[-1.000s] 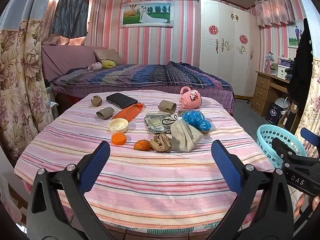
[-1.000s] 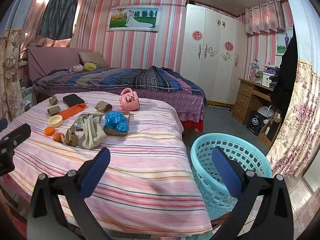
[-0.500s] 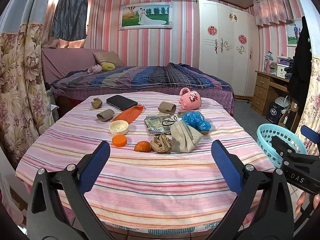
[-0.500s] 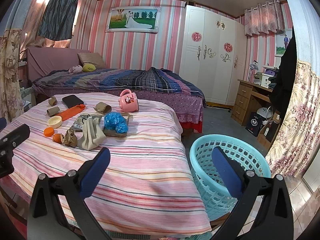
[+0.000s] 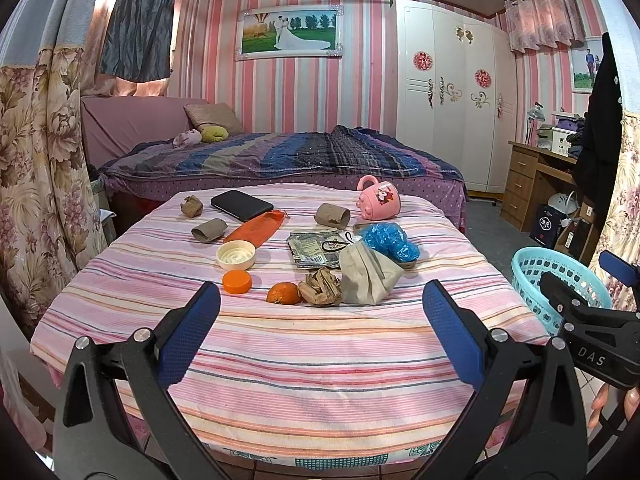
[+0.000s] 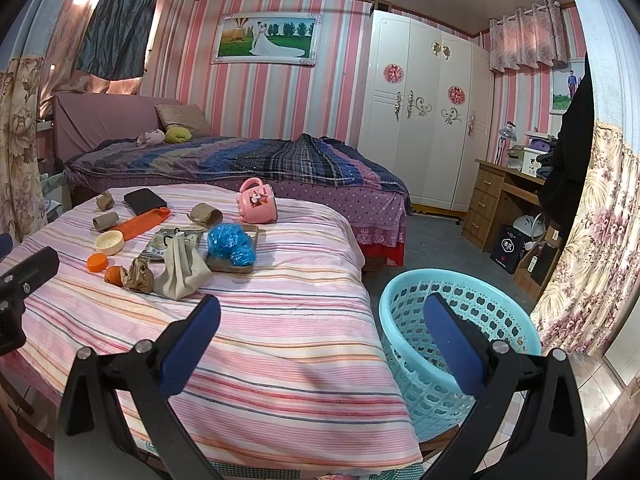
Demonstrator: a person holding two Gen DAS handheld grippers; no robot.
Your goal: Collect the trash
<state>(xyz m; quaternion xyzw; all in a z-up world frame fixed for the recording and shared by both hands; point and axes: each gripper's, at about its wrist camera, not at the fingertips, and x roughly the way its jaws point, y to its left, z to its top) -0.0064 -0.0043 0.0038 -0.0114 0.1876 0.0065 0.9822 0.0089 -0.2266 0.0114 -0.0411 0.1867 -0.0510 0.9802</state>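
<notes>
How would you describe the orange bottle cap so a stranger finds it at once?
On the striped table cover, look at the near left of the clutter. The orange bottle cap lies just in front of the cream lid; unlike the round orange fruit beside it, it is flat.

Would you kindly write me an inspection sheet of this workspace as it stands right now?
Surface: striped bedspread, front part bare.
Job's things: crumpled brown paper, two cardboard tubes, blue plastic bag, foil wrapper, all on the bedspread; turquoise basket on the floor to the right, nothing seen inside.
Clutter: orange, orange cap, cream lid, beige pouch, pink mug on its side, black case.
Grippers: left gripper and right gripper both open, holding nothing.
Cables: nothing seen.
Surroundings: second bed, white wardrobe, wooden desk.
</notes>
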